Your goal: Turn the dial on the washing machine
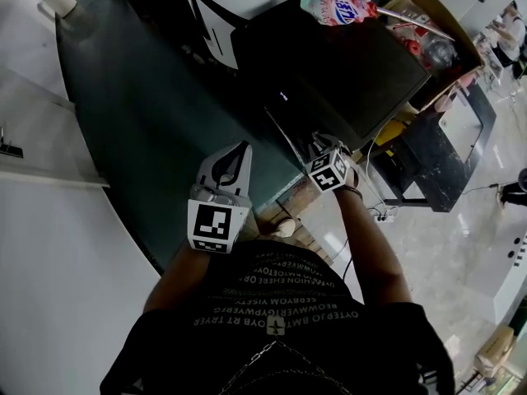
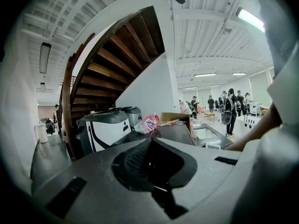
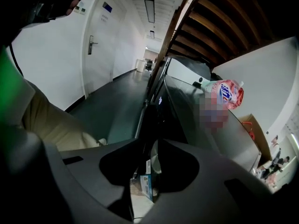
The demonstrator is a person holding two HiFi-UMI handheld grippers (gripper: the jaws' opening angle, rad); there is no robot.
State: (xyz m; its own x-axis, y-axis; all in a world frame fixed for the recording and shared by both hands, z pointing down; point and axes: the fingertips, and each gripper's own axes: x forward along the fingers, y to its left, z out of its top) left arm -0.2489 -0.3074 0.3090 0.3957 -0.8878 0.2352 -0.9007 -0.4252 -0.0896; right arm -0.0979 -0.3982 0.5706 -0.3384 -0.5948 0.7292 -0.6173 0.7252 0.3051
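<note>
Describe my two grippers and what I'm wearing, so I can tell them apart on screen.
Both are smooth grey plastic shells with dark inner faces: left gripper, right gripper. Each carries a white cube with black square markers: left cube, right cube. Black T-shirt with pale lettering; forearms bare.

The washing machine's [image 1: 329, 64] dark flat top carries a pink-and-white detergent pouch [image 1: 338, 8] at its far edge. An open cardboard box [image 1: 440, 23] stands at the far right corner, just beside the pouch.
</note>
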